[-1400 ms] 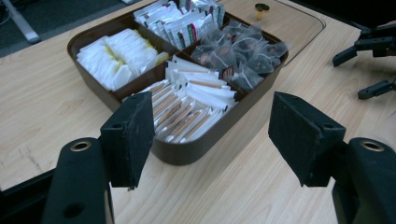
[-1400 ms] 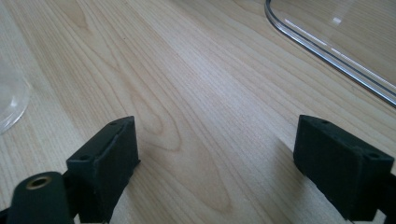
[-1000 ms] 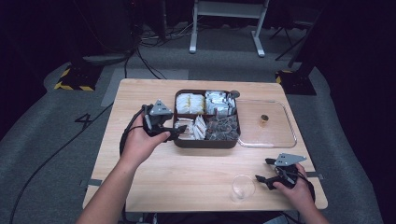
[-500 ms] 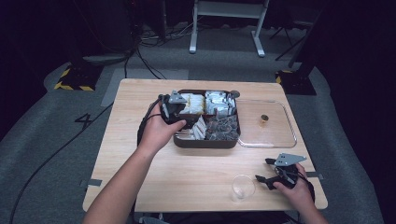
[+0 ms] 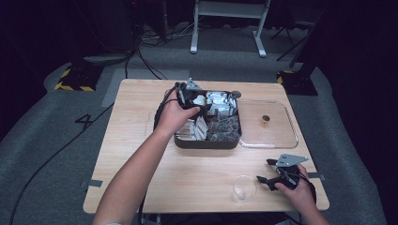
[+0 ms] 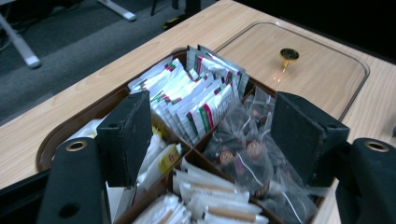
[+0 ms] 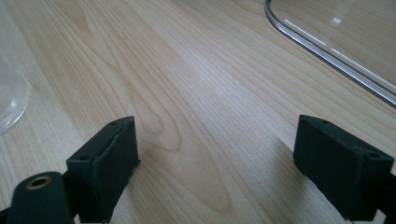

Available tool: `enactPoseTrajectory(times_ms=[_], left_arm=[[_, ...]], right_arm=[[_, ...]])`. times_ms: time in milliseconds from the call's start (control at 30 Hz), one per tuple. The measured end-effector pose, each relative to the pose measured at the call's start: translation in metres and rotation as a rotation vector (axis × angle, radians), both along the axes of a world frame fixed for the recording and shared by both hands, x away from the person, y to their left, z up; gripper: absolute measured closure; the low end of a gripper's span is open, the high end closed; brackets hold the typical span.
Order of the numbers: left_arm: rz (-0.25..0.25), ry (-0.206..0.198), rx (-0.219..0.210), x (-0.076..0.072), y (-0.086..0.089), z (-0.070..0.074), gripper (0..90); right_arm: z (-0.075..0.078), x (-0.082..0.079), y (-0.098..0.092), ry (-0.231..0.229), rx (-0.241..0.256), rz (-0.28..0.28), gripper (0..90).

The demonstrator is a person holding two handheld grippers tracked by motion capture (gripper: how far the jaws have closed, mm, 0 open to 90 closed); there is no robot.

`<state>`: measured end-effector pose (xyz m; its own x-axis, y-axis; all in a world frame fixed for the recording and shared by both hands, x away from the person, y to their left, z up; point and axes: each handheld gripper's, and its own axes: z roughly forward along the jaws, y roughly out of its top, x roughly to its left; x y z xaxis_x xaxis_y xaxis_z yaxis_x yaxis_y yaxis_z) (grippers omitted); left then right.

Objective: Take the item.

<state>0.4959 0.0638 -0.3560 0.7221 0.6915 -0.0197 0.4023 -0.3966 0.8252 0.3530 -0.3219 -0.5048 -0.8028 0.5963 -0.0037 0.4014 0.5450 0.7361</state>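
Note:
A dark brown divided tray (image 5: pixel 206 144) stands mid-table, packed with sachets. My left gripper (image 5: pixel 201 106) hovers open over its far left part. In the left gripper view the gripper (image 6: pixel 215 135) has its jaws wide apart above white sachets with red and green print (image 6: pixel 201 98), clear bags of dark tea (image 6: pixel 252 151) and white paper sticks (image 6: pixel 205 196); nothing is between the jaws. My right gripper (image 5: pixel 264 171) rests open near the table's front right, beside a clear glass cup (image 5: pixel 244 188). The right gripper (image 7: pixel 215 172) has bare wood between its jaws.
The tray's clear lid (image 5: pixel 277 133) lies flat to the right of the tray, its small brass knob (image 5: pixel 265 119) pointing up. The lid's edge (image 7: pixel 327 51) shows ahead of the right gripper, and the cup's rim (image 7: pixel 9 102) at its left. A cable trails off the table's left.
My left gripper has moved from the tray's left side up and over its far left compartments. The right gripper has stayed put.

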Motion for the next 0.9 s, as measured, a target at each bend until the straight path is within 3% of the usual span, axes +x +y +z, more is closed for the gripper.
enactPoseTrajectory(times_ms=[233,267,400,467,533,767,900], left_arm=[[0.04,0.023,0.026,0.027,-0.004,-0.008,30.2],[0.065,0.025,0.021,0.034,-0.005,-0.012,30.3],[0.073,0.032,0.032,0.045,-0.007,-0.02,30.6],[0.068,0.035,0.038,0.048,-0.007,-0.021,30.8],[0.031,0.058,0.03,0.055,-0.006,-0.024,31.0],[0.019,0.08,0.068,0.067,-0.003,-0.031,30.9],[0.089,0.11,0.054,0.07,-0.002,-0.039,31.1]], right_arm=[[0.0,0.0,0.0,0.001,0.002,-0.001,14.0],[0.0,0.0,0.0,0.001,0.002,0.0,14.0],[0.0,0.0,0.0,0.003,0.003,0.001,14.0],[0.0,0.0,0.0,0.002,0.003,0.002,14.0],[0.0,0.001,0.0,0.003,0.003,0.004,14.0],[0.0,0.001,0.0,0.003,0.002,0.006,14.0],[0.0,0.001,0.0,0.003,0.002,0.009,14.0]])
